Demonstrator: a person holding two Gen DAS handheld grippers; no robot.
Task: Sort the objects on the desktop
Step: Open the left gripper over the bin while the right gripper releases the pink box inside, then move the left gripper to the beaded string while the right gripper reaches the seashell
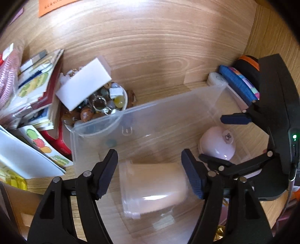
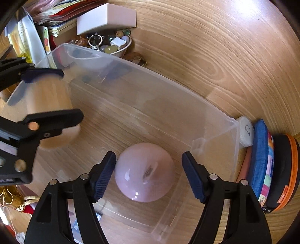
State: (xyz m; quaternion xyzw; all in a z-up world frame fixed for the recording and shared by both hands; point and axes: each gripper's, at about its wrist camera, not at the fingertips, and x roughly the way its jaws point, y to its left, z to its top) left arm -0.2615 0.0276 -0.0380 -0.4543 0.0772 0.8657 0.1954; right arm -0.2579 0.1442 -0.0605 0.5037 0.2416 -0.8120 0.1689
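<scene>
A clear plastic bin [image 1: 168,105] [image 2: 150,78] stands on the wooden desk. A frosted cup [image 1: 152,187] lies on its side in the bin's left part; it also shows, blurred, in the right wrist view [image 2: 50,107]. My left gripper [image 1: 150,174] is open, its fingers on either side of the cup with gaps. A pink dome-shaped object [image 2: 144,171] [image 1: 217,144] sits in the bin's right part. My right gripper [image 2: 149,176] is open around it without touching.
A bowl of stones and trinkets [image 1: 105,105] [image 2: 110,44] with a white box [image 1: 84,86] [image 2: 106,17] on it stands behind the bin. Books and papers [image 1: 33,90] pile at left. A white disc [image 2: 246,133], blue pouch [image 2: 260,159] and black-orange case [image 2: 283,172] lean at right.
</scene>
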